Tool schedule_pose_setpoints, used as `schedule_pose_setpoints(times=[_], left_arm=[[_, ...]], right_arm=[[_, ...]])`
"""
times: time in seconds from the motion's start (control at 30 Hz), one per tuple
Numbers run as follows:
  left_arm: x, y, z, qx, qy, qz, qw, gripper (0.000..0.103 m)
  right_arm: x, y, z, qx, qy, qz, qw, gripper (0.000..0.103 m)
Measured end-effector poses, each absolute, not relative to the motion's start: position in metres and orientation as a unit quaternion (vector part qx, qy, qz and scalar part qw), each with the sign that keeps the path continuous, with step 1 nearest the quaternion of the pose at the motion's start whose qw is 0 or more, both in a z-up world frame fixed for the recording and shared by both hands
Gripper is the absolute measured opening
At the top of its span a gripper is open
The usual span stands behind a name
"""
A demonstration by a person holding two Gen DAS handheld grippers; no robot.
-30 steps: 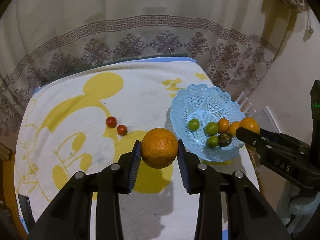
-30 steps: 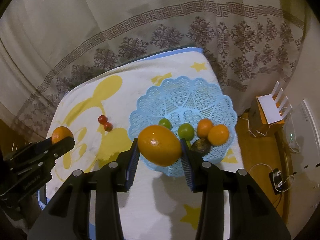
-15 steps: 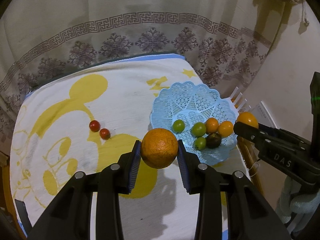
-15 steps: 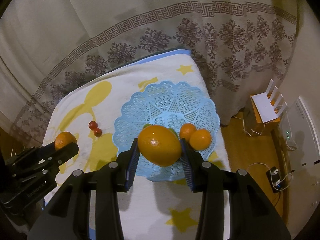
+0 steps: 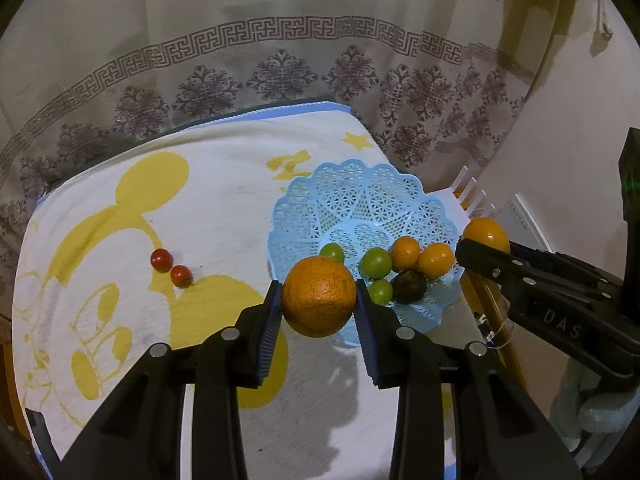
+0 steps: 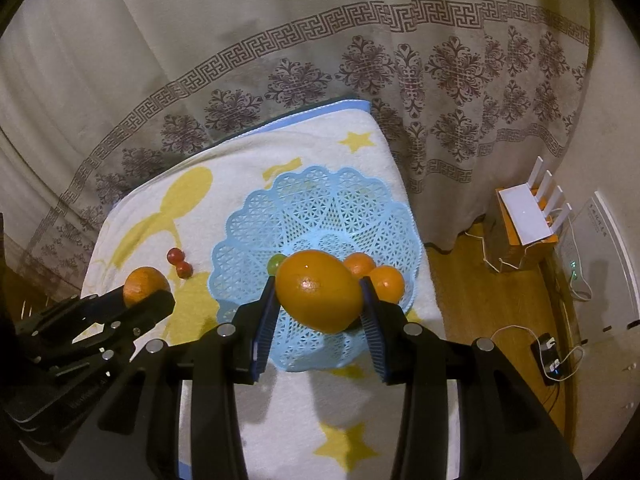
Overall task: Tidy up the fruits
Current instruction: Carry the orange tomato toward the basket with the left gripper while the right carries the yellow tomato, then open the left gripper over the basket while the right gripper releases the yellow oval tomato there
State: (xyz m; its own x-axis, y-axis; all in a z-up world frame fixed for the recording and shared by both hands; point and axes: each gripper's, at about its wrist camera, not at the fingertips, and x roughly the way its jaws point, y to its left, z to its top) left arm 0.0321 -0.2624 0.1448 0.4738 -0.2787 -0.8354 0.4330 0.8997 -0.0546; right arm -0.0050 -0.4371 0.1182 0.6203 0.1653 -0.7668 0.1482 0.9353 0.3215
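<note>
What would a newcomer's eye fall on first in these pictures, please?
Probably the two oranges held aloft: the left gripper clamps a rough orange, the right gripper a smooth orange above the blue basket. Two red tomatoes lie on the towel.

Hidden in the right wrist view behind the smooth orange (image 6: 318, 291) in the right claw (image 6: 319, 300): most of the blue basket's (image 6: 280, 200) fruit, leaving only a sliver of one green fruit (image 6: 275, 263). Cut off at the left wrist view's right side: the right claw's body; dark fruit (image 5: 409, 286) perhaps a passion fruit, too dim to tell.
</note>
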Motion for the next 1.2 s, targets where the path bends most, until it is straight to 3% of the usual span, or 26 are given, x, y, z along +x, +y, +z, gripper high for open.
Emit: schedule_pose_setpoints(times=[0.4,0.43,0.57,1.03,1.2], left_arm=[[0.044,-0.282,0.133,0.092,0.479,-0.218,0.845,0.036],[0.045,-0.284,0.132,0.092,0.481,-0.217,0.845,0.037],[0.049,-0.282,0.131,0.085,0.479,-0.215,0.847,0.058],[0.059,-0.252,0.122,0.061,0.5,-0.17,0.847,0.059],[0.06,-0.243,0.121,0.056,0.503,-0.161,0.848,0.066]], right_arm=[[0.003,-0.446,0.11,0.19,0.442,-0.002,0.877,0.041],[0.004,-0.447,0.109,0.19,0.442,-0.002,0.876,0.041],[0.008,-0.446,0.107,0.191,0.444,-0.001,0.875,0.041],[0.021,-0.432,0.099,0.184,0.459,0.012,0.869,0.041],[0.024,-0.431,0.094,0.189,0.469,0.007,0.863,0.042]])
